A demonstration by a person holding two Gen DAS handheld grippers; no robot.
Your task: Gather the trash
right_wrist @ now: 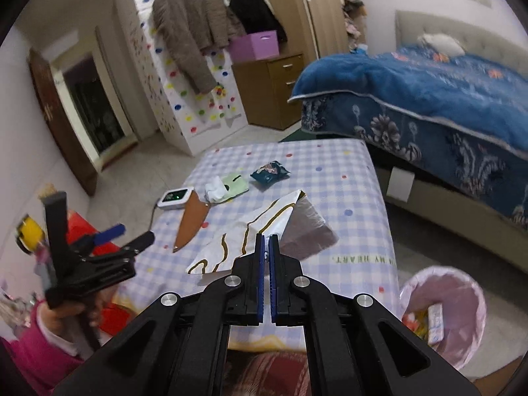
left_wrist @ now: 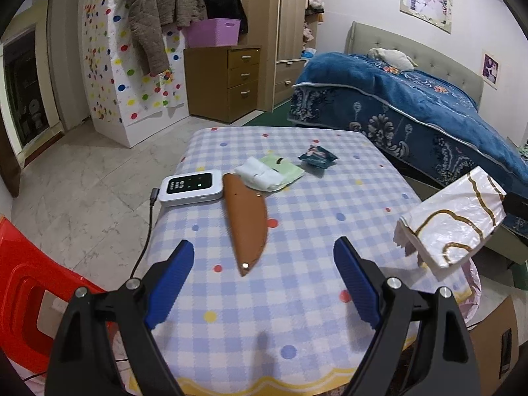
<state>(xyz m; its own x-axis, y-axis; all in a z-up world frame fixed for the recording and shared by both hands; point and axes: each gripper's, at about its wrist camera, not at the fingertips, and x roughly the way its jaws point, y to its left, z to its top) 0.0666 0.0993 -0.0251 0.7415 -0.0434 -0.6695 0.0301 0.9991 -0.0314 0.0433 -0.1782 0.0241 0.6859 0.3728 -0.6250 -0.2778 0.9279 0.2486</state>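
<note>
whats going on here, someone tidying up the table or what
A person is clearing trash with two hand-held grippers. The right hand-held gripper is shut on a white and gold wrapper, lifted above the checkered table. The left hand-held gripper is open and holds nothing. A pink-lined bin stands beside the table.

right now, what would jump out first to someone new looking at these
The right hand-held gripper is shut on a white wrapper with gold swirls, held above the checkered table. A brown sheath lies mid-table, just ahead of the open left hand-held gripper. A pink-lined bin sits by the table's right corner.
</note>
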